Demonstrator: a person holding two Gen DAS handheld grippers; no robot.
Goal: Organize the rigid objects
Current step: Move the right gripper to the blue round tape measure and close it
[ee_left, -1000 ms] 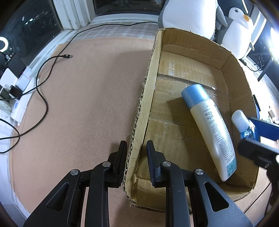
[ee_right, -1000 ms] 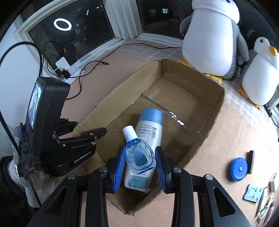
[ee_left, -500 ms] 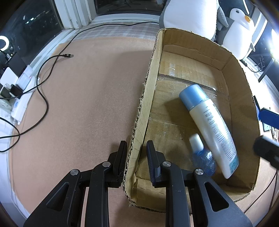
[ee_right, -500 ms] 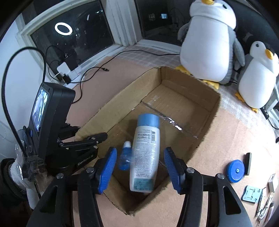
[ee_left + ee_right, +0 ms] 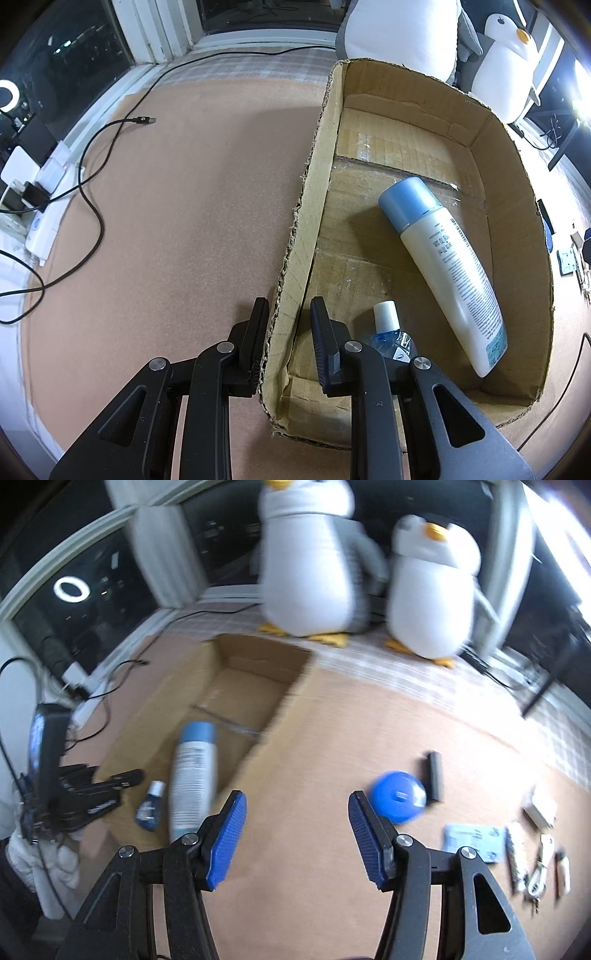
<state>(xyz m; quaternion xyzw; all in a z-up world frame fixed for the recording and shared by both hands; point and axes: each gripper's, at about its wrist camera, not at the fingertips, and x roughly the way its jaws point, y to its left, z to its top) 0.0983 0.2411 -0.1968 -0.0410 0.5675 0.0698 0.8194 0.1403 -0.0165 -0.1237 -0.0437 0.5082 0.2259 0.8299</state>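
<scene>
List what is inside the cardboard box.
Inside the cardboard box lie a tall blue-capped bottle and a small blue bottle, its lower part hidden behind the left gripper.

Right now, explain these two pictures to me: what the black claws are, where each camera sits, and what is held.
Each picture comes from a camera on a hand-held two-finger tool, looking along its fingers; there is no robot arm. In the left view, the left tool is shut on the cardboard box wall, steadying it. Inside lie a tall white bottle with a blue cap and a small blue bottle. The blurred right view shows the right tool open and empty above the brown mat, with a round blue object and small items ahead. Two plush penguins stand behind.
</scene>
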